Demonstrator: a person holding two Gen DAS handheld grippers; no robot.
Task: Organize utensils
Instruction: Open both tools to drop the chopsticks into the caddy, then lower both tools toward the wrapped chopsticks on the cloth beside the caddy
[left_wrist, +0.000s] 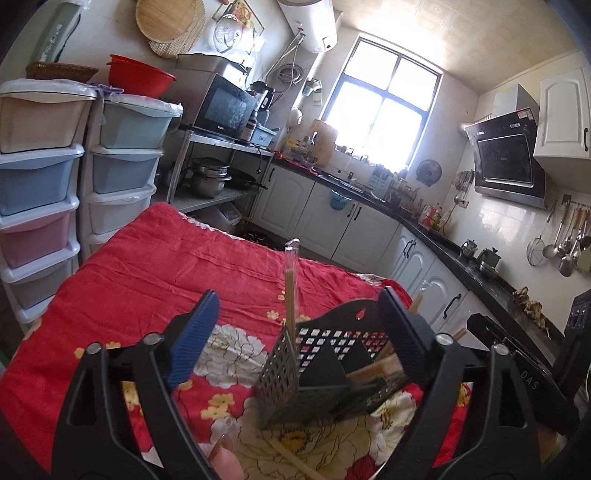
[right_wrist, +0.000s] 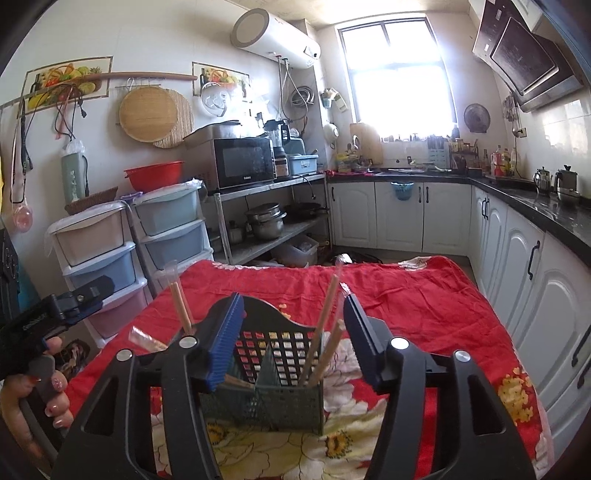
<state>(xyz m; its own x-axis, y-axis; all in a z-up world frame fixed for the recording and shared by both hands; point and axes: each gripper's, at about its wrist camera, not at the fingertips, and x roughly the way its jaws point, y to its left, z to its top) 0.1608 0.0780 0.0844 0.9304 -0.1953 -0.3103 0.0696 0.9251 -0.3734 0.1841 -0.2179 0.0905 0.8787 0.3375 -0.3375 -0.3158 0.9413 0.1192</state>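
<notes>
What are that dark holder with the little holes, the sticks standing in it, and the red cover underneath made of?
The holder looks like moulded plastic, matte dark grey-green, judging by its even grid of holes. The sticks seem to be pale wood or bamboo chopsticks, apparently in clear, glossy wrappers. The red cover is soft cloth, wrinkled, with a printed flower pattern.

Upright dark mesh caddy (right_wrist: 266, 398) (wrapped chopsticks (right_wrist: 323, 332) leaning inside)
</notes>
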